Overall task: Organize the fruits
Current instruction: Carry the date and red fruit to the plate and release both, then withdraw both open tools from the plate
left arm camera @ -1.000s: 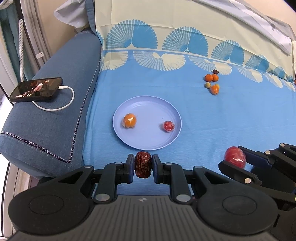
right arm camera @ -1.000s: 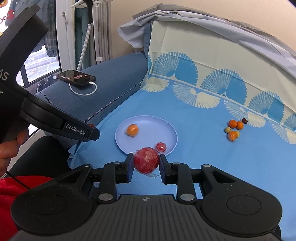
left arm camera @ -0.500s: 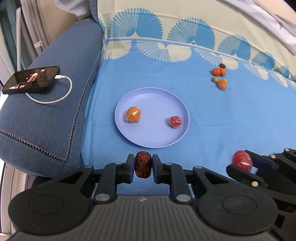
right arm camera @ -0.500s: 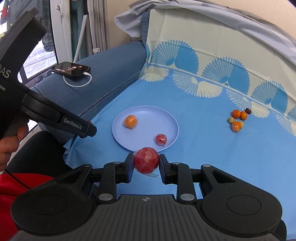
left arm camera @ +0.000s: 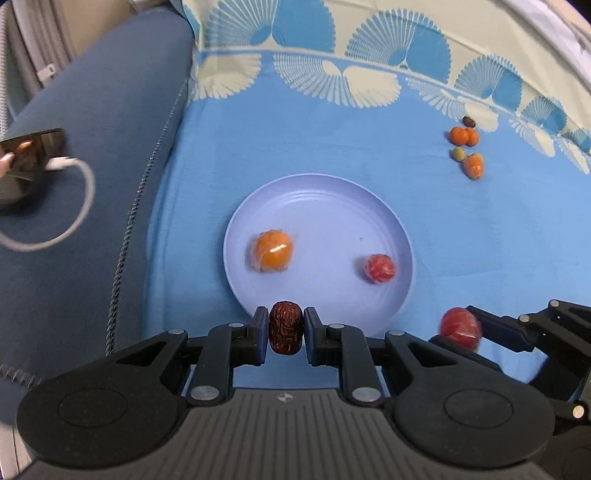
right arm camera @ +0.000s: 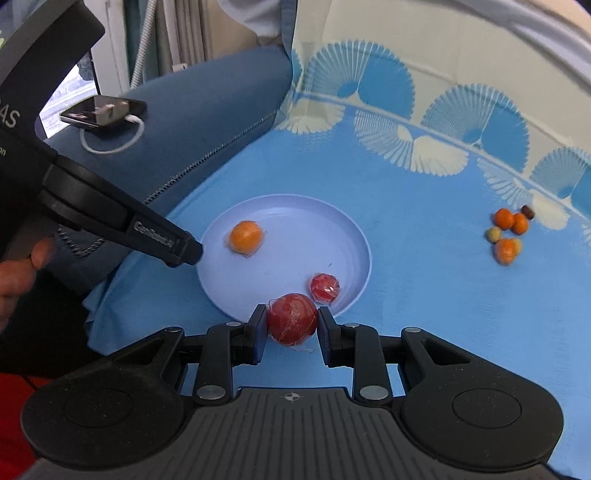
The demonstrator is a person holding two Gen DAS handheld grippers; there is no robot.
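A wrinkly dried red date (left arm camera: 285, 328) is pinched tight in the left gripper (left arm camera: 285, 329) at the near rim of the lavender plate (left arm camera: 317, 192), and a wrapped red fruit (right arm camera: 291, 324) is clamped in the right gripper (right arm camera: 291, 326) just beside it. 2 wrapped fruits, an orange one (left arm camera: 272, 250) and a small red one (left arm camera: 380, 268), are already parked on the plate, and a small fruit pile (left arm camera: 466, 147) is left well apart on the blue cloth (left arm camera: 332, 140).

Dark blue sofa armrest (left arm camera: 92, 155) on the left, zigzag stitched seam along its edge. Black phone (right arm camera: 101, 110) lying flat on top of it, screen lit, white charging cable (right arm camera: 110, 142) plugged in and looped beside it. Seat covered by a blue cloth (left arm camera: 332, 147) with a cream band of fan-shaped prints (right arm camera: 369, 77) running up the backrest. Pale grey fabric (right arm camera: 480, 22) draped over the backrest top. Window and curtain folds (right arm camera: 162, 33) behind the armrest.
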